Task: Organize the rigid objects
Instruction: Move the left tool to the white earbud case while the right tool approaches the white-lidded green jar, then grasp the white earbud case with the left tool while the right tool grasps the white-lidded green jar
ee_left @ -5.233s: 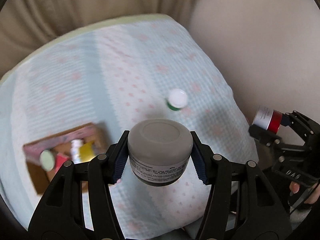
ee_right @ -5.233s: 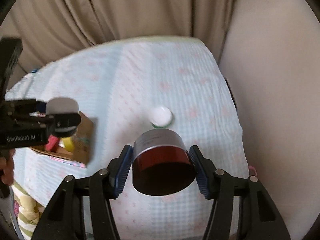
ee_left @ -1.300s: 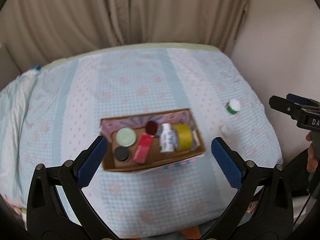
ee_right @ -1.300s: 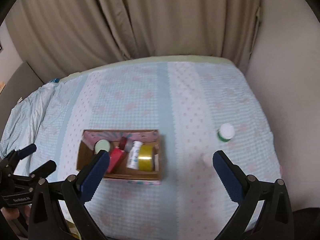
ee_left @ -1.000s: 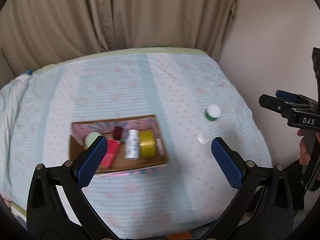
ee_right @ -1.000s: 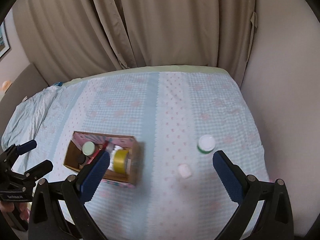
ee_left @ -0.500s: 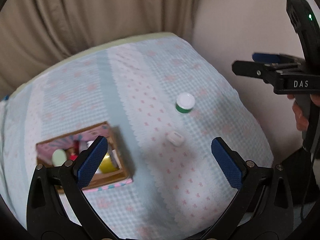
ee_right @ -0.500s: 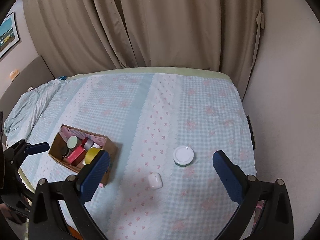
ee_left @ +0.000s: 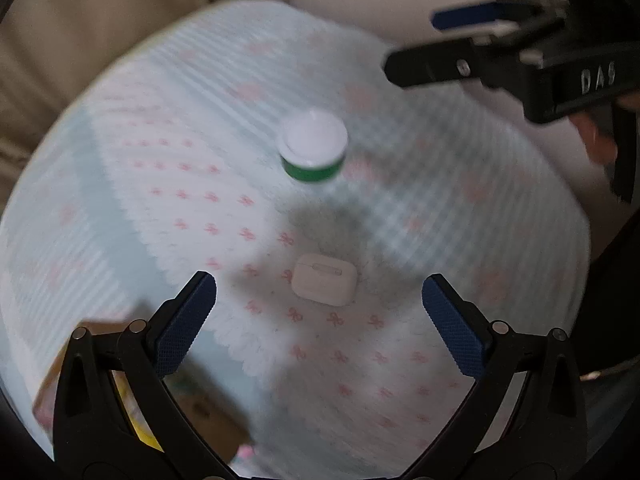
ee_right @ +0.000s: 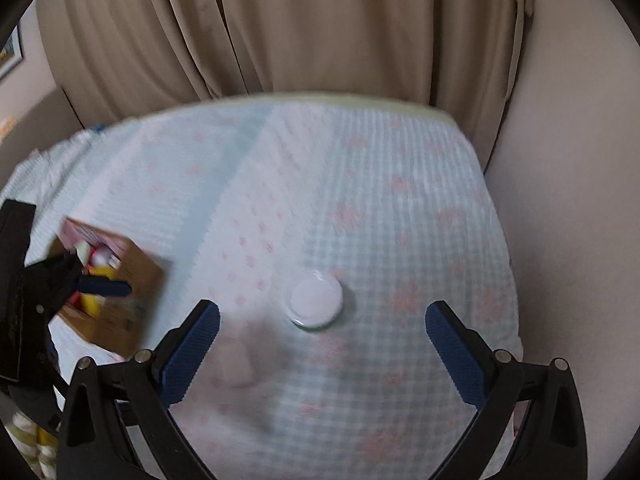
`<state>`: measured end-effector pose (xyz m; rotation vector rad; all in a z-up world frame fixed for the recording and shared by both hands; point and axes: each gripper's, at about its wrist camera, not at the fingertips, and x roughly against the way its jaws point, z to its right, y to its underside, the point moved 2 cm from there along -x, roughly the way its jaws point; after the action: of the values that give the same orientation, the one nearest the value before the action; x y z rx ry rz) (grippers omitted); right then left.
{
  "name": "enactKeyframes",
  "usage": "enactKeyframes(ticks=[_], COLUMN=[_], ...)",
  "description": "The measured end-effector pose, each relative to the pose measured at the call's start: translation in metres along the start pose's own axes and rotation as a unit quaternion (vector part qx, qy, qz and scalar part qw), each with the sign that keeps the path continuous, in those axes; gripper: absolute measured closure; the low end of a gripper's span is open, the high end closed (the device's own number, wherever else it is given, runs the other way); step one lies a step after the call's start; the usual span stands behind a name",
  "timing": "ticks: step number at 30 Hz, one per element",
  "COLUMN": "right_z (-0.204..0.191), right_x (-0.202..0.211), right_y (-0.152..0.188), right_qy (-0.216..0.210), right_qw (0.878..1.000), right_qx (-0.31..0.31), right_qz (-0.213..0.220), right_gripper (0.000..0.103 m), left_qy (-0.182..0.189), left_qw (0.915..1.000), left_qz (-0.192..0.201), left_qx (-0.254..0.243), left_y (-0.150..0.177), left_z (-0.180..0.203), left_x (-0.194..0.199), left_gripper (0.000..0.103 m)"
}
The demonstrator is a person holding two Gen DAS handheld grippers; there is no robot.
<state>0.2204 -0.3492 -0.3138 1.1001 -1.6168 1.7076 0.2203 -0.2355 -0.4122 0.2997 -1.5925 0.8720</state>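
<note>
A small white earbud case (ee_left: pixel 324 285) lies on the patterned bedspread (ee_left: pixel 168 176), just ahead of my open left gripper (ee_left: pixel 319 292), between its fingers in the view. Beyond it stands a green jar with a white lid (ee_left: pixel 313 150). In the right wrist view the same jar (ee_right: pixel 316 305) sits just ahead of my open right gripper (ee_right: pixel 322 320); the case is a blurred pale patch (ee_right: pixel 238 364) by the left finger. The cardboard box (ee_right: pixel 116 308) with several items stands at the left. Both grippers hold nothing.
The box (ee_left: pixel 168 412) shows blurred behind my left finger. The right gripper's black body (ee_left: pixel 520 64) and a hand hang at the upper right of the left wrist view. Beige curtains (ee_right: pixel 300 28) back the bed; a wall (ee_right: pixel 568 200) runs along its right edge.
Both grippers, each shut on a jar five seconds ago, are open and empty. In the last second they swung right from the box and dropped toward the earbud case and green jar.
</note>
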Motion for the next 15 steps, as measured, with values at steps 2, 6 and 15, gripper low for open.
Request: enactKeyframes(ticks=[2,6,15], right_z=[0.008,0.017,-0.002], right_x=[-0.021,-0.064,-0.135], right_y=[0.009,0.024,0.041], right_qy=[-0.006,-0.023,-0.048], right_qw=[1.0,1.0,0.996], right_qx=[-0.002,0.002,0.075], right_qz=[-0.009,-0.02,-0.02], right_gripper=[0.0,0.0,0.007], left_qy=[0.006,0.013,0.02], left_qw=[0.9996,0.9983,0.9967], left_qz=[-0.024,-0.055,-0.058], left_qx=[-0.013,-0.011,-0.054], left_y=[0.001,0.011,0.024], left_z=[-0.002,-0.006,-0.009], left_x=[-0.03,-0.071,-0.107], left_gripper=[0.005,0.013,0.022])
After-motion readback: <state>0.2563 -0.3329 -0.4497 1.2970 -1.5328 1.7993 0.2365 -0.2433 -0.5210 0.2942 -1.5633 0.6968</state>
